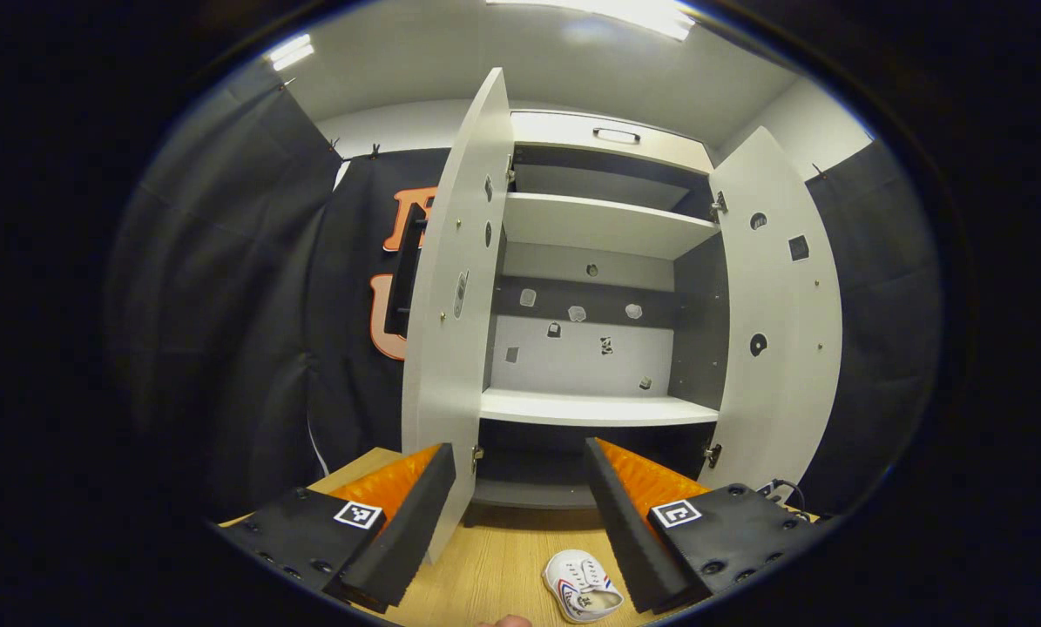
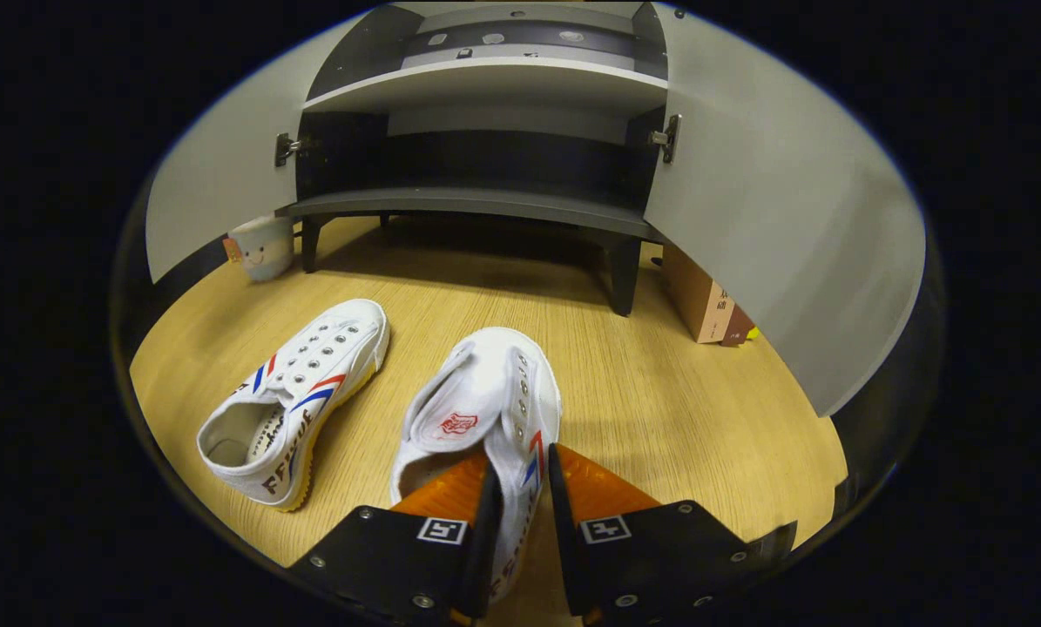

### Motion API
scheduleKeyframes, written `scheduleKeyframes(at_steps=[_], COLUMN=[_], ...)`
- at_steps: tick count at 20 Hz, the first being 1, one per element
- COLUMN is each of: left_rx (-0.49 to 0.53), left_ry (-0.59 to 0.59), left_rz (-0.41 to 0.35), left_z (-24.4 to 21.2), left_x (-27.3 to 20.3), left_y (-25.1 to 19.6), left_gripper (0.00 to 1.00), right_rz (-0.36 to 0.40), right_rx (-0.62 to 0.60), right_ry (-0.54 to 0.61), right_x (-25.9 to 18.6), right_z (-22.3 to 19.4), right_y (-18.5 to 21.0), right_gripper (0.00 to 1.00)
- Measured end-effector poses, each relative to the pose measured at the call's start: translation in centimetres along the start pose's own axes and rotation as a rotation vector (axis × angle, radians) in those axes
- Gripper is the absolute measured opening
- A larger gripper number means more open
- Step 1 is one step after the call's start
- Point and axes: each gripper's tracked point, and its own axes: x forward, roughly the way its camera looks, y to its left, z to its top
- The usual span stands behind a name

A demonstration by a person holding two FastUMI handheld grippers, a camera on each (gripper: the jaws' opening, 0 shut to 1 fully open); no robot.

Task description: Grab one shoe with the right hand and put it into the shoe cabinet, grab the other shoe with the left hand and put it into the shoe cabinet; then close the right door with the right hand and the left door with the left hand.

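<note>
Left gripper view: left hand-held gripper point(image 1: 520, 522) held high, fingers spread wide, nothing between them. It faces the shoe cabinet point(image 1: 603, 226), both doors swung open, shelves bare. One white shoe point(image 1: 583, 587) lies on the wooden worktop point(image 1: 503, 557) below and just right of the gap between the fingers.

Right gripper view: right hand-held gripper point(image 2: 520, 496) low over the worktop, fingers pinching the side wall of the nearer shoe point(image 2: 485, 396) at its heel end. Long axis runs straight ahead, toe toward the cabinet's bottom shelf point(image 2: 476, 202). Second shoe point(image 2: 298, 392) lies to its left, toe angled toward the cabinet, apart from it. Judgement: carry is forward and up onto the shelf between the open doors.
</note>
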Motion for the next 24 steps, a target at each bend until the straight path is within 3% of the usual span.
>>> scheduleKeyframes(at_steps=[6,10,14,20,24], left_rx=[0.013,0.034,0.05,0.086,0.056], left_ry=[0.01,0.007,0.011,-0.008,-0.005], left_rz=[0.002,-0.009,-0.025,-0.052,-0.054], left_z=[-0.2,0.1,-0.1,0.5,-0.2], left_x=[-0.1,-0.3,-0.5,-0.9,-1.2], left_y=[-0.1,-0.7,-1.9,-3.5,-3.8], left_gripper=[0.96,0.96,0.96,0.99,0.94], right_rz=[-0.011,-0.046,0.006,0.024,0.08], right_rx=[0.053,0.079,0.063,-0.002,0.059], right_ry=[-0.036,-0.068,-0.097,-0.24,-0.297], right_x=[0.9,1.2,1.0,-1.8,-5.7], right_z=[0.1,0.0,0.3,3.3,6.8], right_y=[-0.6,-1.8,-1.9,-0.6,0.8], right_gripper=[0.27,0.11,0.01,0.0,0.0])
